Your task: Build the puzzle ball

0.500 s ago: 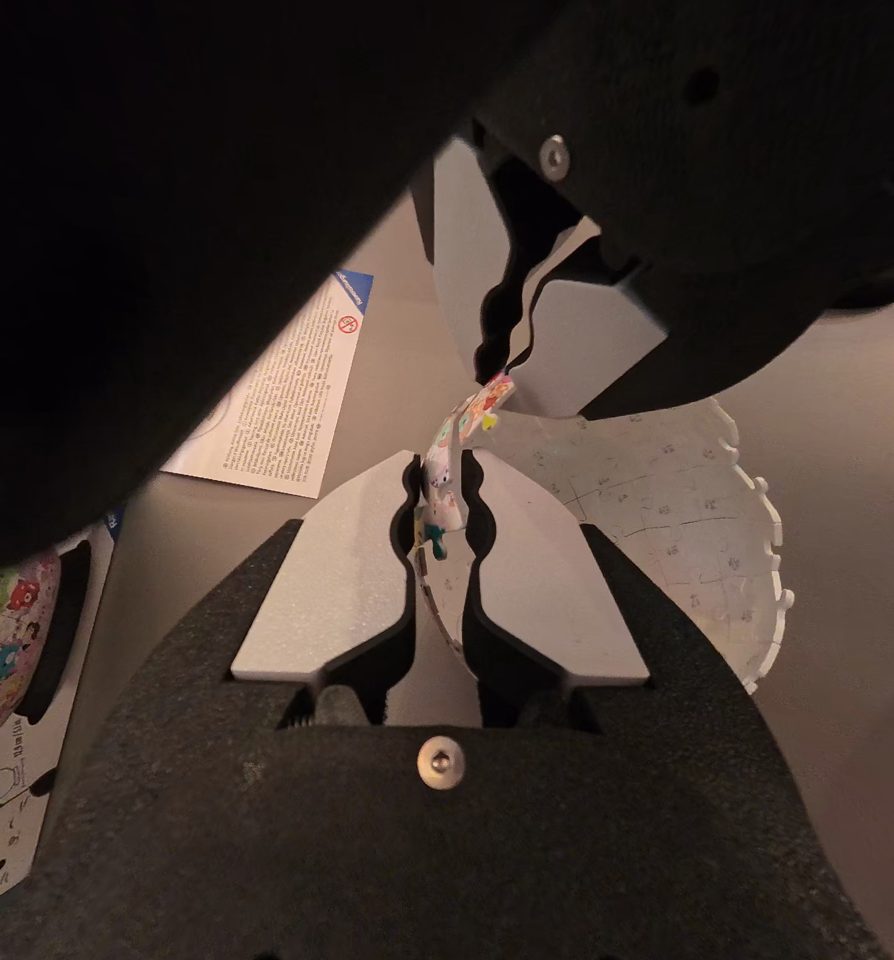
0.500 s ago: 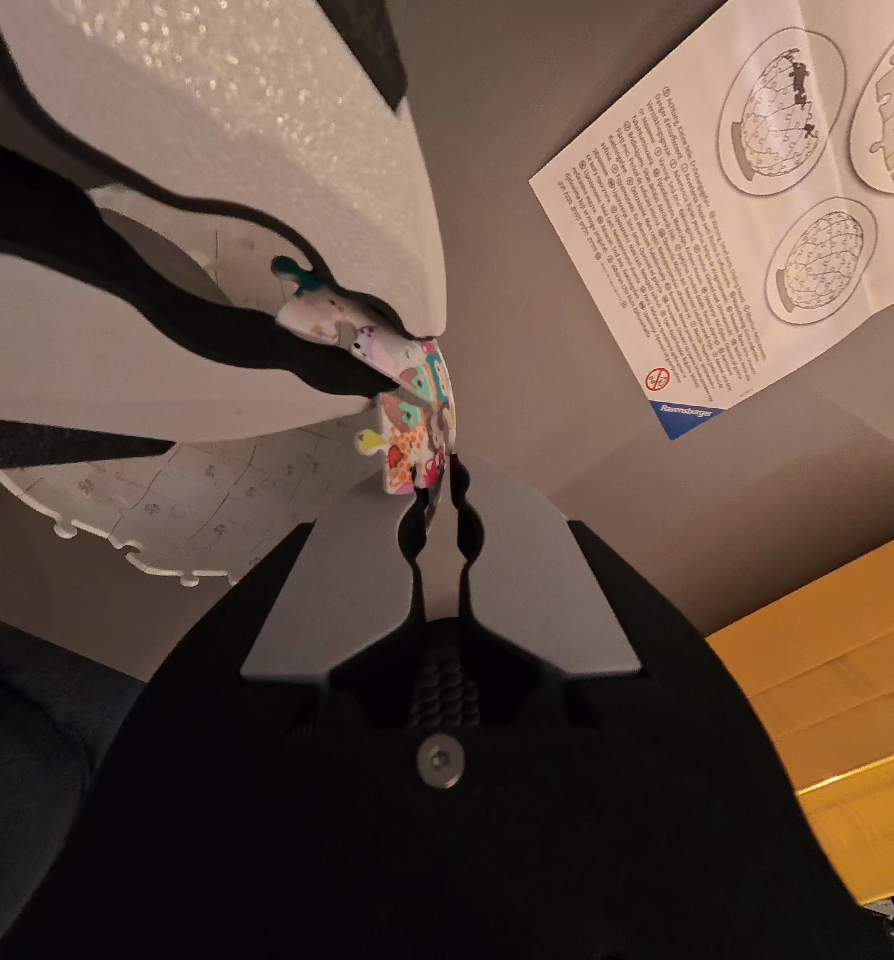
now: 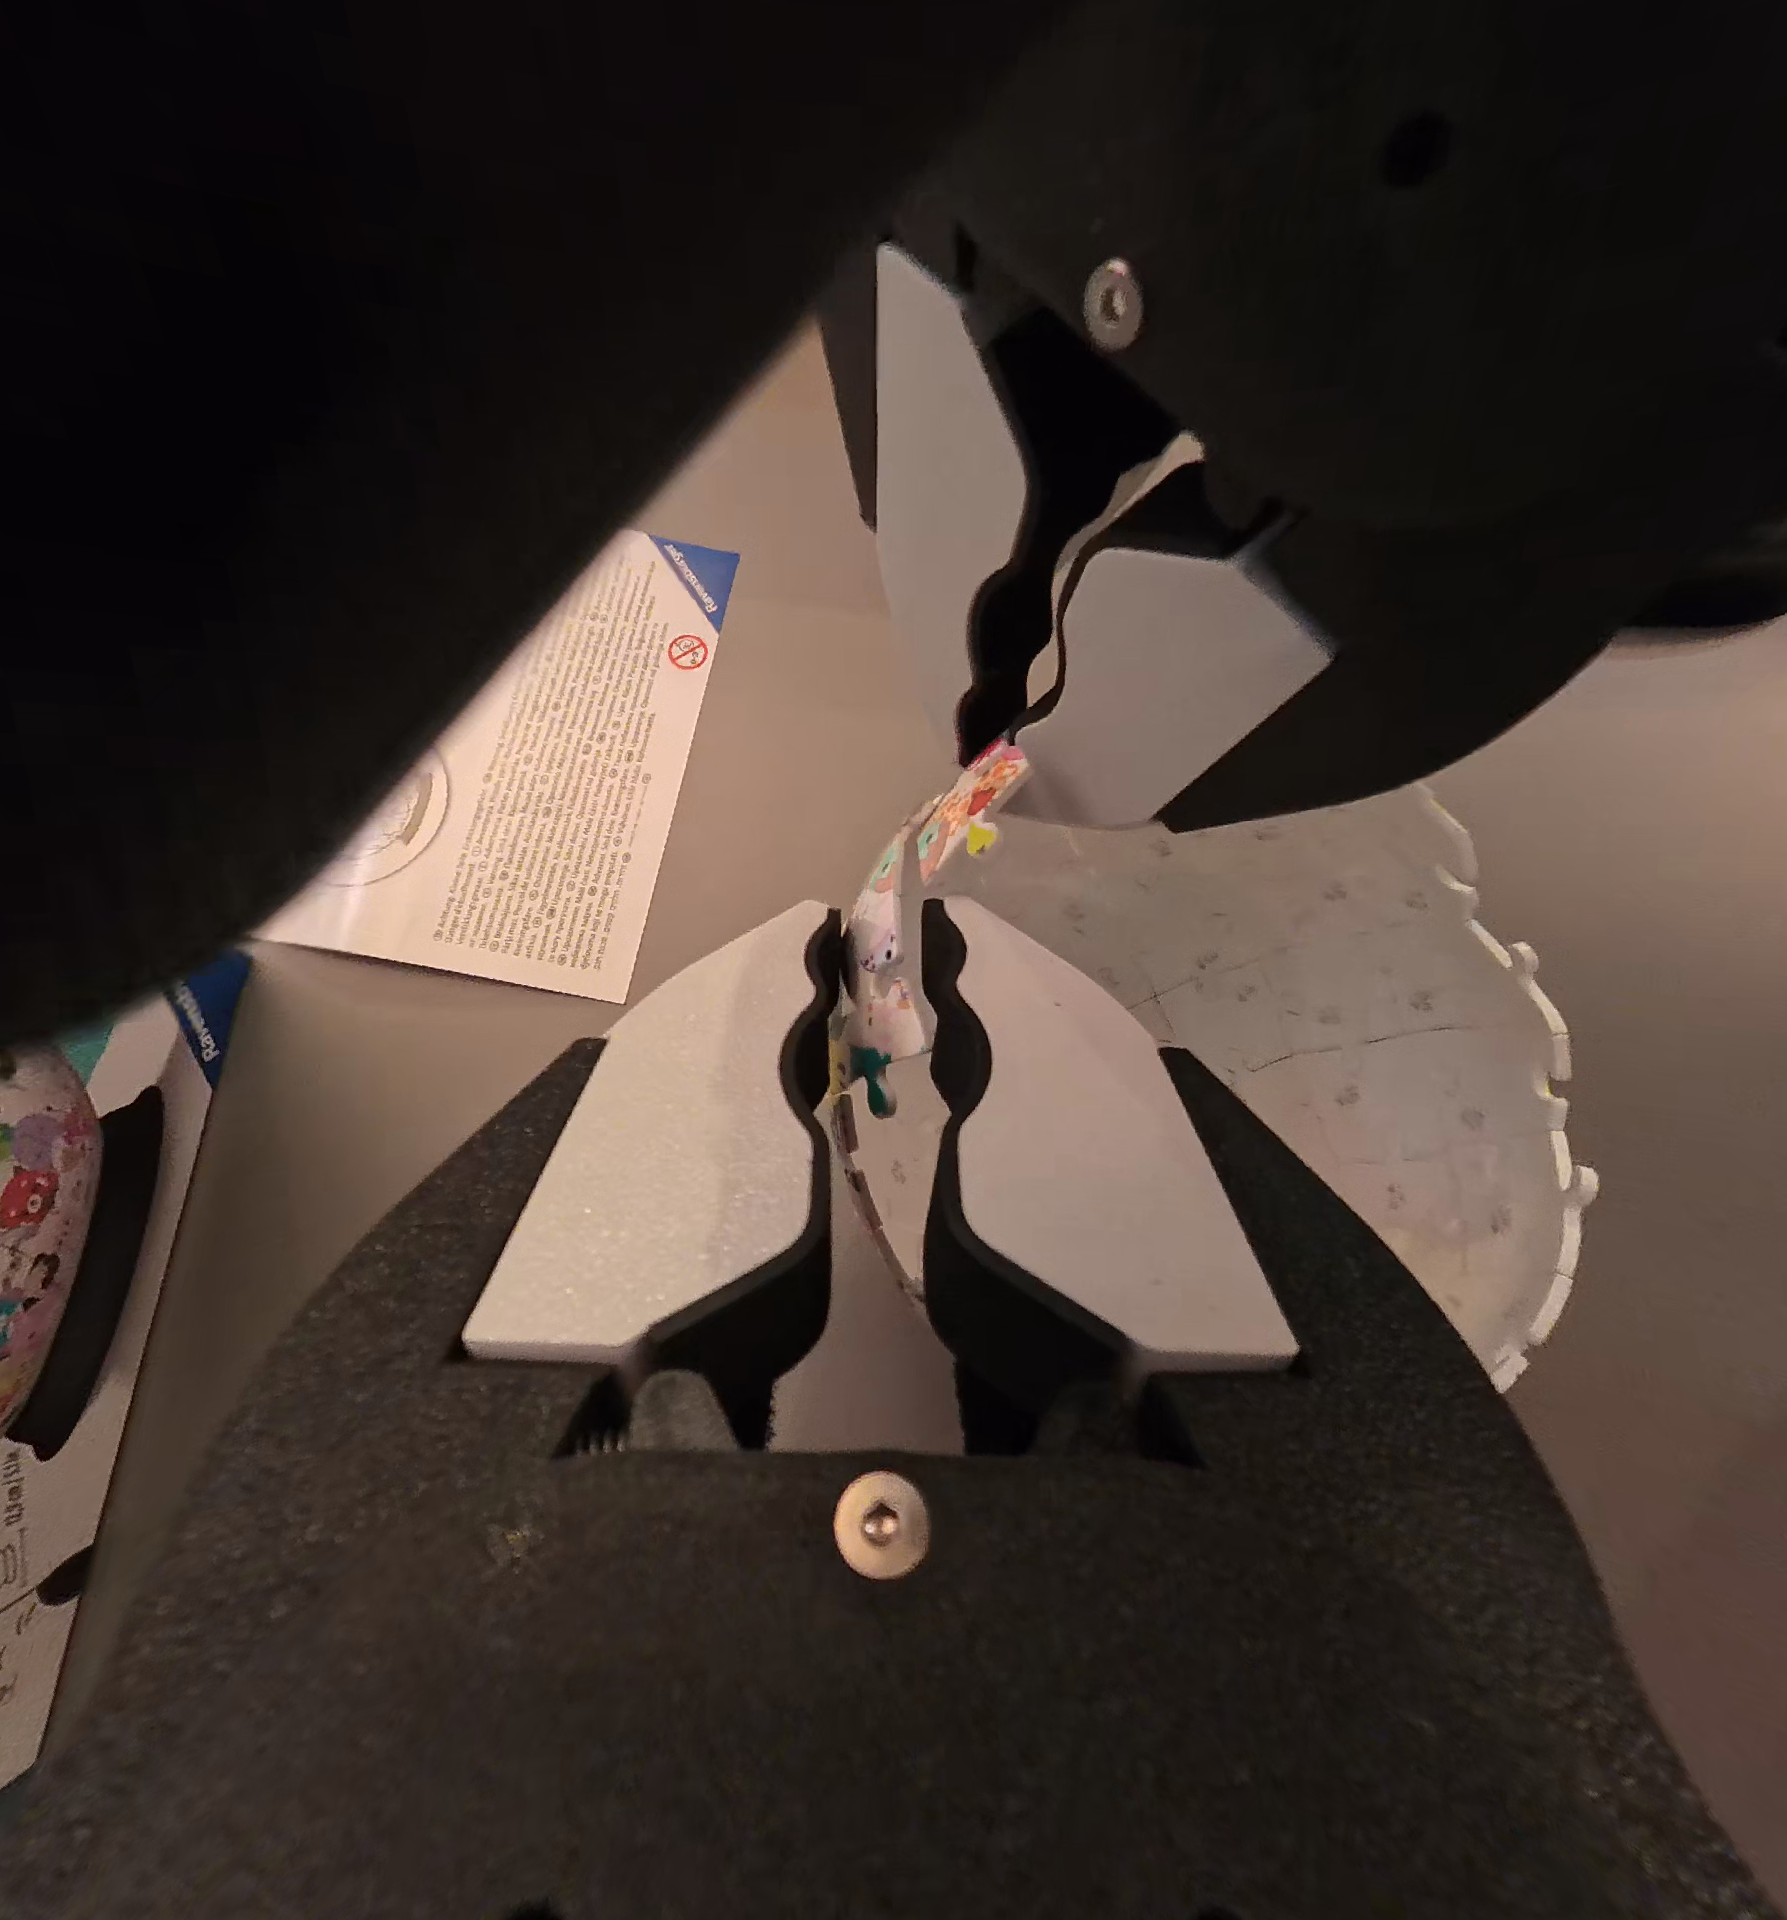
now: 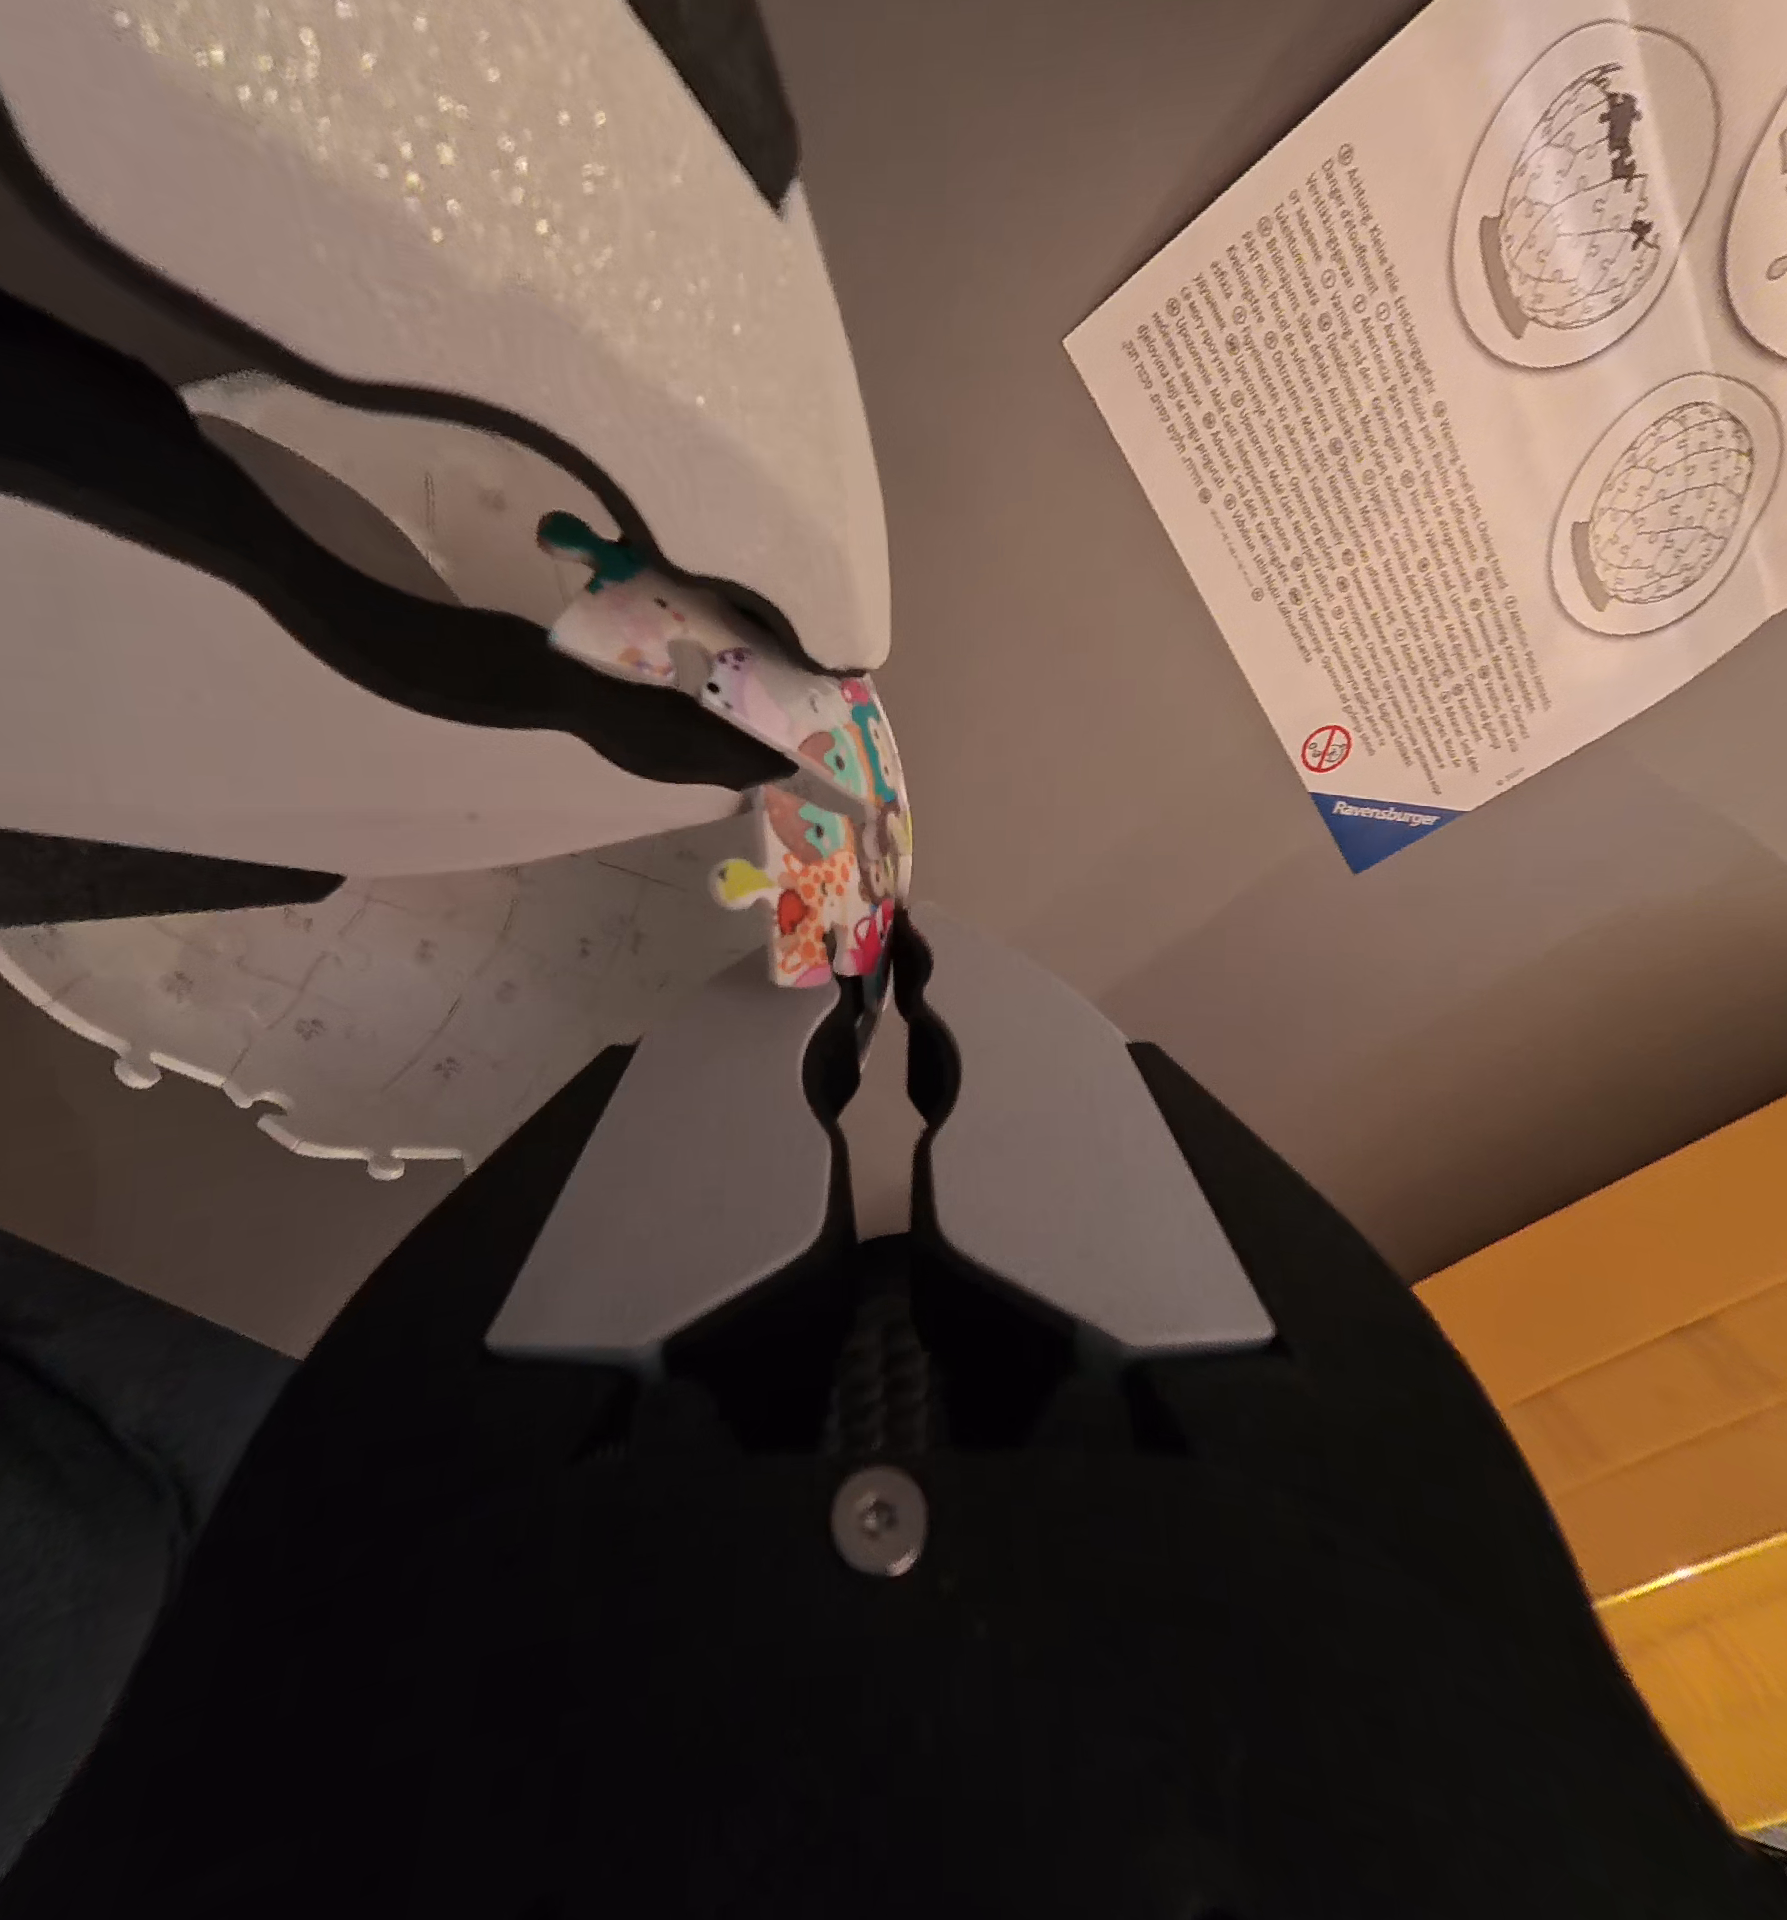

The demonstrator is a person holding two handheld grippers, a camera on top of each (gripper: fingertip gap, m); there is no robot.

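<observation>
The half-built puzzle ball is a curved shell, white on the inside and colourful on the outside. It is held in the air between both grippers. My left gripper is shut on the shell's rim. My right gripper is shut on a colourful puzzle piece at the same rim, just beyond the left gripper's tips. In the left wrist view the right gripper comes in from the upper right, pinching that piece. In the right wrist view the left gripper enters from the left over the shell.
A white instruction sheet lies on the grey table and also shows in the right wrist view. The puzzle box with a ball picture lies at the left. A yellow box is at the right. Spacing between my two grippers at the tips: around 4 cm.
</observation>
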